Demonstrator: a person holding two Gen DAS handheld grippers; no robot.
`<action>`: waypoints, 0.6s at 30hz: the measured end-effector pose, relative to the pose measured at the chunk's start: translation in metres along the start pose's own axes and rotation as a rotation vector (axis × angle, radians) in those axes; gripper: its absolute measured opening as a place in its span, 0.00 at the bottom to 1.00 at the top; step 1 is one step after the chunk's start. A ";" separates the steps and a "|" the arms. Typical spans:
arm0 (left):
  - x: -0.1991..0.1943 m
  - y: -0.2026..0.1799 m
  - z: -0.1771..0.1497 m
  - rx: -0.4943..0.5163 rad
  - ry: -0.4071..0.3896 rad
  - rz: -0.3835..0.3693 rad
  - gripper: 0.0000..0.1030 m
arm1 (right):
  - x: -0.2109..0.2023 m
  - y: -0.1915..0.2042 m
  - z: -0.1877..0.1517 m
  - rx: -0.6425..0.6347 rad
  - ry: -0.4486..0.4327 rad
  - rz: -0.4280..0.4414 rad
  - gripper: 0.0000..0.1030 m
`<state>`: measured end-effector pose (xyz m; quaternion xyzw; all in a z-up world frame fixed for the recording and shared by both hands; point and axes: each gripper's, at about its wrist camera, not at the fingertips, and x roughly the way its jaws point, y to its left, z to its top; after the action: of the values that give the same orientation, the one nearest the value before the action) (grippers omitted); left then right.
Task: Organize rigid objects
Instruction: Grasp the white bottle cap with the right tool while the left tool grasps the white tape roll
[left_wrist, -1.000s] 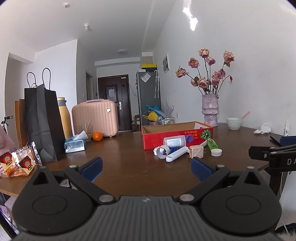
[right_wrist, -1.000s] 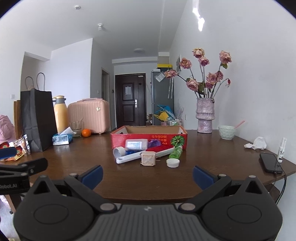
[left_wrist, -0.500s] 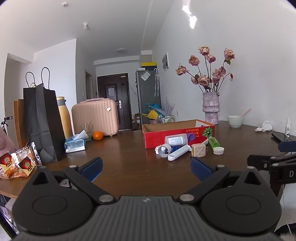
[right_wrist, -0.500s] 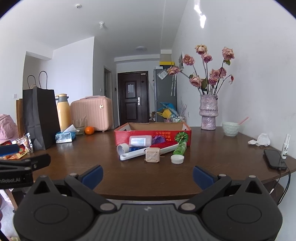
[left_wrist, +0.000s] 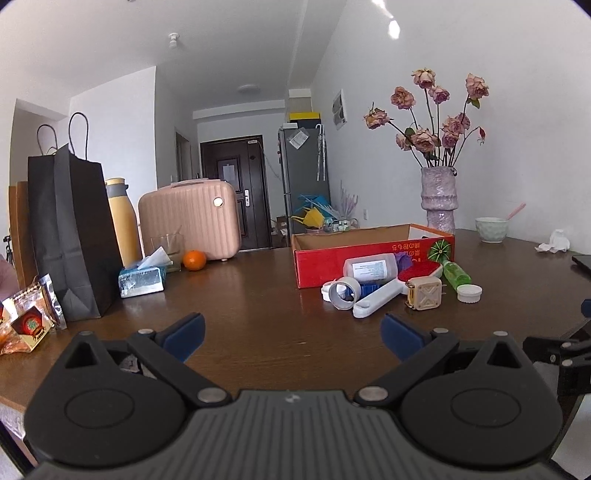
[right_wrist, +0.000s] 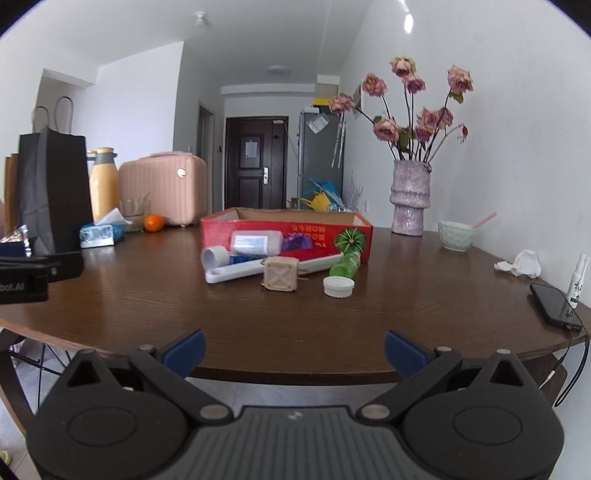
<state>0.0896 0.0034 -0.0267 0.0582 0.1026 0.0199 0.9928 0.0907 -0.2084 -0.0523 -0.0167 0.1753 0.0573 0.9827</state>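
Note:
A red cardboard box (left_wrist: 373, 254) (right_wrist: 286, 230) stands on the brown table. In front of it lie a clear bottle with a white label (left_wrist: 369, 267) (right_wrist: 255, 242), a tape roll (left_wrist: 345, 293) (right_wrist: 214, 258), a long white tool (left_wrist: 376, 301) (right_wrist: 236, 271), a beige cube (left_wrist: 424, 293) (right_wrist: 280, 273), a green bottle (left_wrist: 456, 273) (right_wrist: 345, 264) and a white cap (left_wrist: 470, 293) (right_wrist: 338, 286). My left gripper (left_wrist: 291, 332) is open and empty over the table's near part. My right gripper (right_wrist: 293, 347) is open and empty at the table's front edge.
On the left stand a black paper bag (left_wrist: 70, 229), a yellow flask (left_wrist: 120, 218), a pink case (left_wrist: 190, 219), a tissue pack (left_wrist: 142, 278) and an orange (left_wrist: 194, 259). A vase of roses (right_wrist: 410, 199), a bowl (right_wrist: 456, 236), crumpled tissue (right_wrist: 521, 264) and a phone (right_wrist: 556, 304) are on the right.
Both grippers have moved closer to the table and the objects, which look larger now. Both stay open and empty. Nothing on the table has moved.

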 end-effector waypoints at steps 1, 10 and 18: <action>0.008 -0.002 0.001 0.009 0.008 -0.010 1.00 | 0.009 -0.004 0.002 0.008 0.002 -0.013 1.00; 0.095 -0.012 0.022 -0.044 0.192 -0.200 1.00 | 0.086 -0.054 0.037 0.165 0.116 0.098 1.00; 0.195 -0.017 0.053 -0.085 0.242 -0.205 0.89 | 0.173 -0.078 0.066 0.182 0.247 0.093 0.54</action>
<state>0.2914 -0.0090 -0.0167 0.0024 0.2261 -0.0702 0.9716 0.2837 -0.2634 -0.0493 0.0737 0.2999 0.0841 0.9474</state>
